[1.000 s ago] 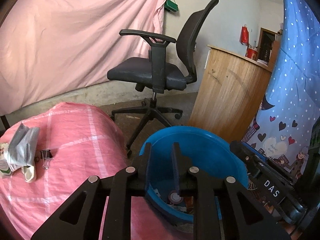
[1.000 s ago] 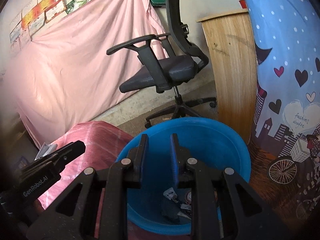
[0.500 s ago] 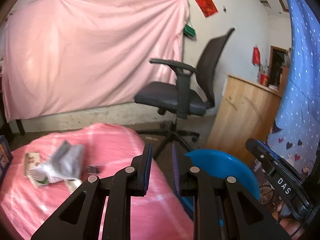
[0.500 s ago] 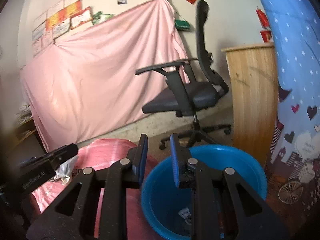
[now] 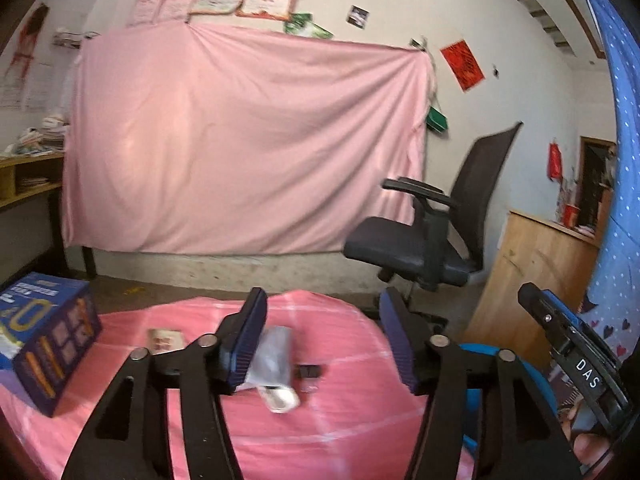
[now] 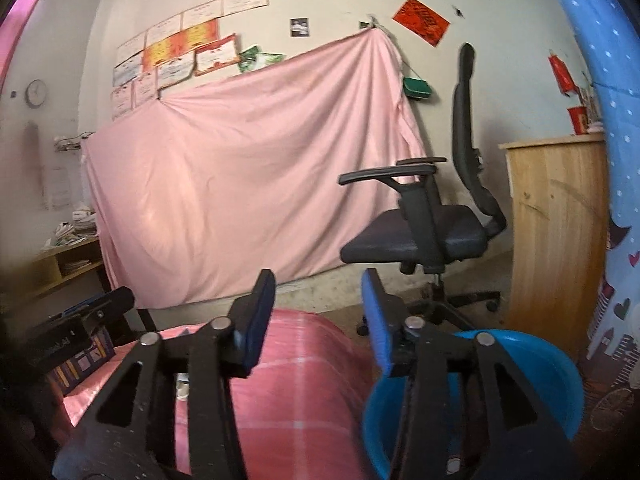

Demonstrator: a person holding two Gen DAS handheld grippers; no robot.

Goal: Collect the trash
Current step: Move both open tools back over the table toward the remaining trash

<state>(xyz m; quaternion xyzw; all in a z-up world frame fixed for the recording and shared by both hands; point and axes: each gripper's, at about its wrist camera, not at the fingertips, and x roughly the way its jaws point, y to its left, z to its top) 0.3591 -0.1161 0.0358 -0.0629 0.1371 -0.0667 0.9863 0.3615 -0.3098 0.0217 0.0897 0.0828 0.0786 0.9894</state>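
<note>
Left of the left gripper point(image 5: 324, 332), a blue carton point(image 5: 48, 344) sat on the pink checked cloth point(image 5: 352, 420). A second earlier both tools had hung over the blue bin with jaws nearly together. Since then they had swung off to the table side and lifted. The left gripper's jaws were opening, empty. The trash lay beyond its tips on the cloth: a crumpled grey wrapper point(image 5: 272, 356) just inside the left finger's line, a small white scrap point(image 5: 282, 398) beneath it, and a flat card point(image 5: 166, 338) further left. A small dark clip point(image 5: 310, 371) lay just right of the wrapper.

The right gripper point(image 6: 318, 320) was likewise opening, empty, with cloth on its left side. The blue bin point(image 6: 532, 364) stood low to the right of both tools.

Judgement: one drop was likely finished, and the wrapper cluster looked like the next pick.
</note>
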